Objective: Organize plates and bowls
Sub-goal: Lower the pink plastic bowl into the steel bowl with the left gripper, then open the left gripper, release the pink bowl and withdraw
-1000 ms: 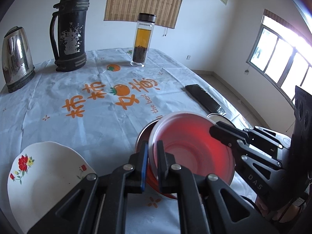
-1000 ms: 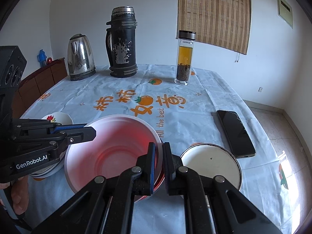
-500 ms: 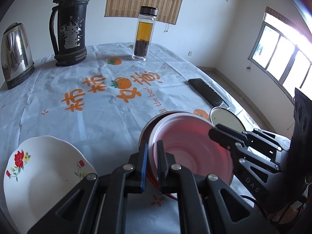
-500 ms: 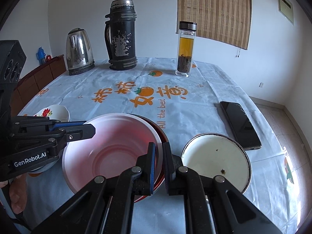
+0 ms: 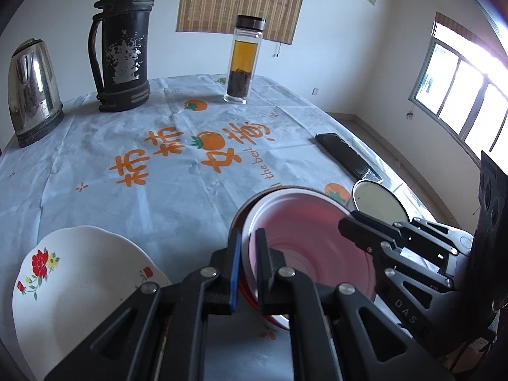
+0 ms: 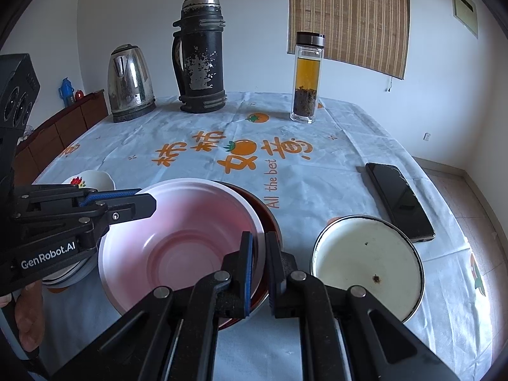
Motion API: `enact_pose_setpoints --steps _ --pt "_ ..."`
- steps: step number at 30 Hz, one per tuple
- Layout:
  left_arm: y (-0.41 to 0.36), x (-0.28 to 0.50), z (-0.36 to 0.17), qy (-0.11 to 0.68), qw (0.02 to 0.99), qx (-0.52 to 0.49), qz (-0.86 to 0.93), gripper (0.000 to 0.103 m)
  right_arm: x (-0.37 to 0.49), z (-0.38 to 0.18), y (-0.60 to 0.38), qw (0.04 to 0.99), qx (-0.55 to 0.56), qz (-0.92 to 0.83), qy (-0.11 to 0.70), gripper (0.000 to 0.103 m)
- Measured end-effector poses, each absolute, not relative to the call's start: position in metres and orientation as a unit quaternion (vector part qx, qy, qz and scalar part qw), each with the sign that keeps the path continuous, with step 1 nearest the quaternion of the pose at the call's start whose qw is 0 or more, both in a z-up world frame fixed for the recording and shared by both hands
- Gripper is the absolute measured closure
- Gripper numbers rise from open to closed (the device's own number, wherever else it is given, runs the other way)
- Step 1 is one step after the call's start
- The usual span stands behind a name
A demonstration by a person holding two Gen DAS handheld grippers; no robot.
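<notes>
I have both grippers clamped on the pink bowl (image 6: pixel 177 247), which sits nested in a dark red bowl (image 6: pixel 266 219) near the table's front edge. Left gripper (image 5: pixel 247 254): jaws nearly closed, pinching the bowl's left rim between the pads. Right gripper (image 6: pixel 258 260): same, jaws nearly closed on the right rim; the rim runs through the gap. From the right cam, the left gripper (image 6: pixel 139 201) reaches the opp. rim. Whether the bowls touch the tablecloth (image 6: pixel 333 165) I can't tell.

Surroundings:
- White bowl (image 6: pixel 368 260), just right of the red one.
- Flowered plate (image 5: pixel 79 279), left of the bowls.
- Phone (image 6: pixel 400 200), beyond the white bowl.
- Kettle (image 6: pixel 130 82), flask (image 6: pixel 200 57), tea bottle (image 6: pixel 306 76): upright at the far end.
</notes>
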State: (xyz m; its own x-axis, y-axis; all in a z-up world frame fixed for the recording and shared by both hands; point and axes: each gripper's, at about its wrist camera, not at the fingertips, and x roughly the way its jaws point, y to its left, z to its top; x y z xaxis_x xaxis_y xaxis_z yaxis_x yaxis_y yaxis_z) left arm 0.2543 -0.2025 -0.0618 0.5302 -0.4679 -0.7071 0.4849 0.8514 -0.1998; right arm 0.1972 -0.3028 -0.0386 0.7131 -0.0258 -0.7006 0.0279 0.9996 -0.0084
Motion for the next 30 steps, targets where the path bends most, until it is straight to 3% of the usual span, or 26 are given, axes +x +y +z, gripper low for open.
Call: enact_pose_setpoints --steps 6,10,12,16,20,22,26,30 --pt "-0.201 0.254 -0.063 0.4 0.875 0.006 -0.273 0.097 0.199 -0.039 -0.302 0.927 0.001 -0.014 0.375 0.092" --pt "-0.202 0.253 -0.063 0.396 0.875 0.008 -0.278 0.089 0.197 -0.038 -0.304 0.928 0.004 -0.005 0.373 0.09" --pt "-0.203 0.251 -0.062 0.393 0.875 0.009 -0.282 0.084 0.198 -0.037 -0.303 0.927 0.005 0.0 0.374 0.084" --pt "-0.205 0.249 -0.063 0.392 0.875 0.011 -0.285 0.083 0.196 -0.036 -0.295 0.929 -0.008 0.018 0.37 0.059" --pt "-0.204 0.249 -0.061 0.39 0.874 0.003 -0.289 0.078 0.192 -0.035 -0.29 0.931 -0.023 0.016 0.364 0.052" --pt "-0.203 0.249 -0.06 0.388 0.875 -0.001 -0.291 0.074 0.191 -0.035 -0.293 0.932 -0.024 -0.003 0.361 0.037" --pt "-0.201 0.246 -0.054 0.369 0.887 0.004 -0.277 0.053 0.19 -0.034 -0.305 0.934 -0.008 -0.016 0.358 0.034" --pt "-0.197 0.246 -0.052 0.36 0.891 -0.005 -0.276 0.051 0.182 -0.032 -0.313 0.935 -0.002 -0.024 0.353 0.034"
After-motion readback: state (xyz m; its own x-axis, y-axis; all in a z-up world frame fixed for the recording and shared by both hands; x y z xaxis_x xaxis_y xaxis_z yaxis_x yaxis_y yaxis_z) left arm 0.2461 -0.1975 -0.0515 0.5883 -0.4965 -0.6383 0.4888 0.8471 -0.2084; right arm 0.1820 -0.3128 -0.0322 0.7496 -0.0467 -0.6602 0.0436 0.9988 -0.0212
